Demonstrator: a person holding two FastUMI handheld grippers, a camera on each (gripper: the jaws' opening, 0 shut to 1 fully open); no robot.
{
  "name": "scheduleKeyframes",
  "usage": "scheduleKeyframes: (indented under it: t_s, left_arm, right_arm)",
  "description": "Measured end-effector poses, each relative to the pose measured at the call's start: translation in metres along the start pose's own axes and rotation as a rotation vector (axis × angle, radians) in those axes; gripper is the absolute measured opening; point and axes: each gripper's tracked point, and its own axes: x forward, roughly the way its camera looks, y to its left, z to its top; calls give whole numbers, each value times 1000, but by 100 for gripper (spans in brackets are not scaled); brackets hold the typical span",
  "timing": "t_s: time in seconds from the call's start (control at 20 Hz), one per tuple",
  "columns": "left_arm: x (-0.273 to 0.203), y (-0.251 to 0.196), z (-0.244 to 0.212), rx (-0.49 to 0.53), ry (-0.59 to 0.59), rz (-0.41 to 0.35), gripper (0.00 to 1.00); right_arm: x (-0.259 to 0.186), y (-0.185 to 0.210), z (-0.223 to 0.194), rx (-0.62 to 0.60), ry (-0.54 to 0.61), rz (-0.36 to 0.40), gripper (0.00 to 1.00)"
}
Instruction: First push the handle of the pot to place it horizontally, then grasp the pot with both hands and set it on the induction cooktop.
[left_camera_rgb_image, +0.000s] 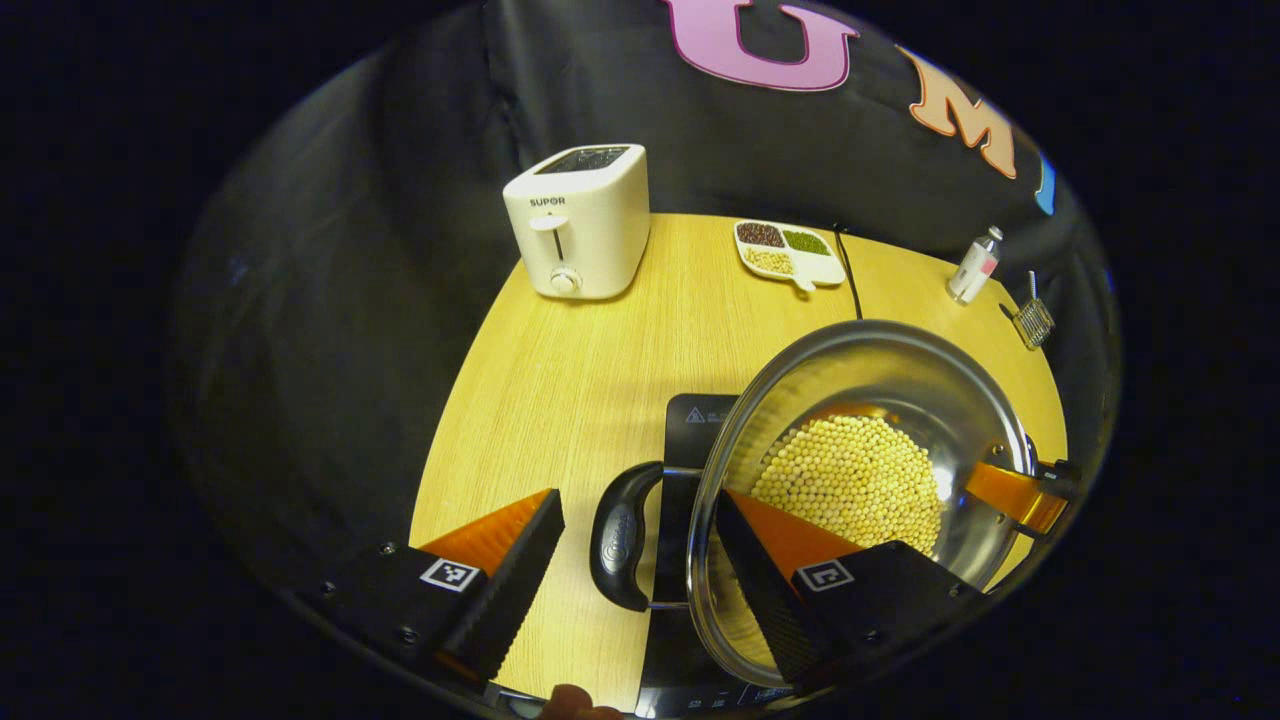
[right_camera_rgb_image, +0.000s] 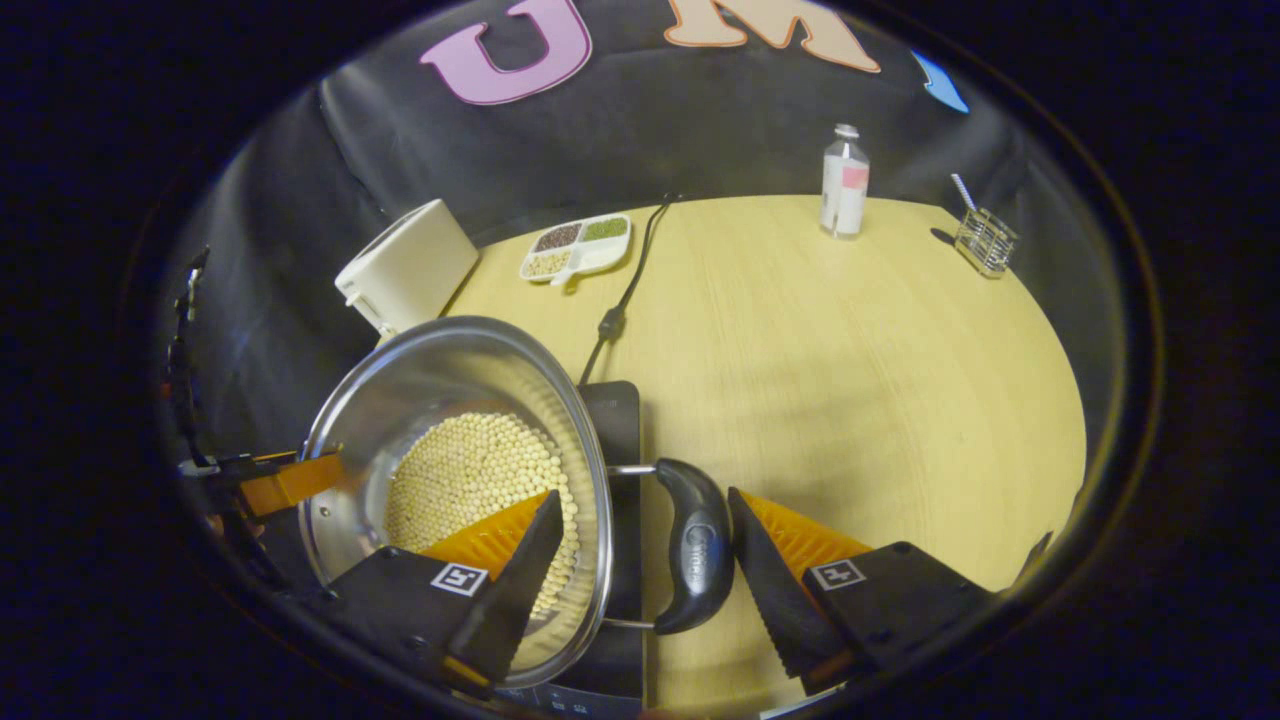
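Note:
A steel pot (left_camera_rgb_image: 900, 370) with pale round beans (left_camera_rgb_image: 850, 480) in it sits over the black induction cooktop (left_camera_rgb_image: 700, 415); whether it rests on the cooktop or hangs just above it, I cannot tell. My left gripper (left_camera_rgb_image: 636, 495) is open and straddles the pot's black left handle (left_camera_rgb_image: 622, 548), one finger outside on the table side, the other inside the rim. My right gripper (right_camera_rgb_image: 644, 494) is open in the same way around the right handle (right_camera_rgb_image: 695, 545), its outer finger close against the handle. Across the pot (right_camera_rgb_image: 450, 370) each view shows the opposite gripper's finger.
At the back of the wooden table (right_camera_rgb_image: 850, 350) stand a white toaster (left_camera_rgb_image: 580, 220), a divided dish of beans (left_camera_rgb_image: 785, 250), a small bottle (right_camera_rgb_image: 843, 180) and a wire basket (right_camera_rgb_image: 985, 240). The cooktop's black cord (right_camera_rgb_image: 625, 290) runs toward the wall.

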Motion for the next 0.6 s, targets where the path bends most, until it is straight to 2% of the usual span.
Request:
scheduleKeyframes:
  t_s: [0.05, 0.1, 0.15, 0.2, 0.25, 0.3, 0.35, 0.4, 0.45, 0.5, 0.6]
  left_arm:
    - [-2, 1, 4, 9, -15, 13, 99]
    - [-4, 2, 10, 20, -38, 28, 99]
    - [-10, 3, 18, 29, -69, 44, 99]
    - [-15, 4, 28, 40, -108, 60, 97]
    - [-20, 4, 38, 56, -153, 73, 99]
    - [-24, 4, 47, 76, -193, 91, 99]
    - [-31, 5, 57, 95, -234, 110, 99]
    - [-40, 4, 66, 110, -272, 127, 99]
    - [-49, 2, 76, 120, -310, 142, 99]
    - [-58, -2, 84, 124, -343, 155, 98]
    - [-75, -13, 100, 134, -414, 169, 98]
  right_arm:
    - [-1, -2, 2, -2, -9, -1, 100]
    - [-3, -3, 5, -4, -18, 1, 100]
    - [-6, -4, 9, -2, -32, 8, 94]
    - [-8, -3, 14, -1, -55, 19, 95]
    - [-12, -2, 22, -4, -86, 26, 100]
    - [-17, -4, 31, -16, -117, 25, 94]
    - [-21, -5, 38, -28, -145, 26, 100]
    - [-26, -6, 47, -39, -175, 25, 94]
    - [-32, -7, 55, -47, -200, 27, 94]
    - [-37, -7, 61, -56, -225, 30, 100]
    - [-51, -10, 78, -80, -281, 32, 100]
